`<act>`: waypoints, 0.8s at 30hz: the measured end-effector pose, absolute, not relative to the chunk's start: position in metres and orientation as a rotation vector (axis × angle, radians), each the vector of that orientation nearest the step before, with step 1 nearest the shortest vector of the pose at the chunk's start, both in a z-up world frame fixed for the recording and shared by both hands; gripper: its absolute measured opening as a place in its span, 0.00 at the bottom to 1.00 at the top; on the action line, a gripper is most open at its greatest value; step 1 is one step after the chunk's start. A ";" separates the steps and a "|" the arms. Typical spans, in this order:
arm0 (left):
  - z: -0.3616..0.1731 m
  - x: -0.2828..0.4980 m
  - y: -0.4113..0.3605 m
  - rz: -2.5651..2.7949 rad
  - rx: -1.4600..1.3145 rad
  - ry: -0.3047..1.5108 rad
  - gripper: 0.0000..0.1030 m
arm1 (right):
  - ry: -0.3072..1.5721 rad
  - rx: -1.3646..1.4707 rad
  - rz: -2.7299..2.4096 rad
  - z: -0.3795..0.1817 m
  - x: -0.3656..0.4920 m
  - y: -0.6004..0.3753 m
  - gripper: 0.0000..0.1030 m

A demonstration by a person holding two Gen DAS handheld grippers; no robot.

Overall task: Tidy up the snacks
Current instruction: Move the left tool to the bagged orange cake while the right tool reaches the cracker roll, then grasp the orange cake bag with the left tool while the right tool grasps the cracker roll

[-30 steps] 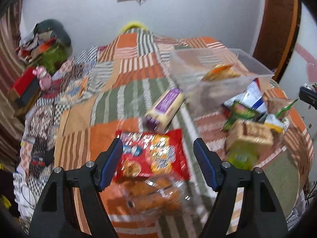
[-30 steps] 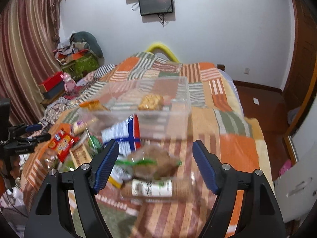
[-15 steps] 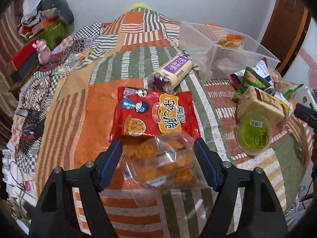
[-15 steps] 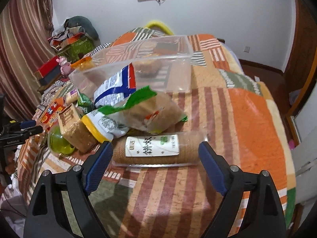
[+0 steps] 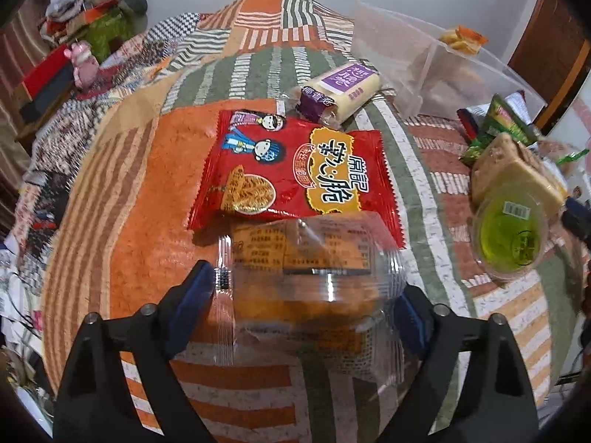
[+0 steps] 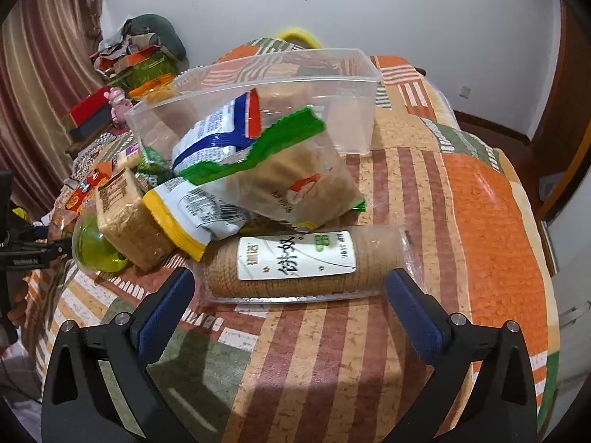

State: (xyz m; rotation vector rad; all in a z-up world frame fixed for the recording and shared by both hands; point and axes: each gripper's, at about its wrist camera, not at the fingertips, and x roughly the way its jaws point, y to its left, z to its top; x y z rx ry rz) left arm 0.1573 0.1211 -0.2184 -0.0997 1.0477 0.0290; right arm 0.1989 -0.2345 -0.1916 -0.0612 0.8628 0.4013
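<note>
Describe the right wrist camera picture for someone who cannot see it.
The right gripper, jaws wide open, sits just in front of a clear-wrapped biscuit roll with a white label, lying crosswise on a striped patchwork bedspread. Behind the roll lies a heap of snack bags in front of a clear plastic bin.

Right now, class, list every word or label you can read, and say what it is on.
"饼" among brush characters: label of the biscuit roll.
"脆" in yellow: red packet.
Purple label on the pale roll: unreadable.
Clear bag print: too small.
</note>
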 end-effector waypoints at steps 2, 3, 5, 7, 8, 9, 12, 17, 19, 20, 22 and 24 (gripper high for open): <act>-0.215 0.156 0.116 0.026 -0.062 1.028 0.68 | 0.876 -0.028 0.382 -0.189 0.202 -0.241 1.00; -0.213 0.156 0.113 0.034 -0.038 1.028 0.68 | 0.882 0.002 0.379 -0.188 0.203 -0.245 1.00; -0.212 0.155 0.108 0.036 -0.004 1.022 0.64 | 0.896 0.051 0.379 -0.186 0.206 -0.251 1.00; -0.211 0.154 0.103 0.034 0.012 1.015 0.63 | 0.906 0.058 0.370 -0.184 0.211 -0.249 1.00; -0.210 0.154 0.101 0.035 0.014 1.013 0.63 | 0.911 0.054 0.369 -0.185 0.212 -0.247 1.00; -0.209 0.153 0.100 0.033 0.010 1.011 0.63 | 0.914 0.048 0.362 -0.185 0.214 -0.245 1.00; -0.205 0.152 0.100 0.012 -0.019 1.009 0.63 | 0.908 0.045 0.332 -0.185 0.218 -0.238 1.00; -0.196 0.145 0.103 0.009 -0.030 0.994 0.63 | 0.938 0.058 0.287 -0.195 0.214 -0.238 1.00; -0.192 0.142 0.103 0.004 -0.031 0.985 0.63 | 0.956 0.104 0.292 -0.198 0.211 -0.245 1.00; -0.190 0.140 0.103 0.004 -0.027 0.978 0.63 | 0.962 0.123 0.293 -0.198 0.209 -0.251 1.00; -0.187 0.137 0.102 0.008 -0.016 0.966 0.61 | 0.960 0.116 0.278 -0.196 0.204 -0.257 1.00; -0.183 0.135 0.100 0.011 -0.008 0.956 0.59 | 0.957 0.107 0.270 -0.194 0.198 -0.263 1.00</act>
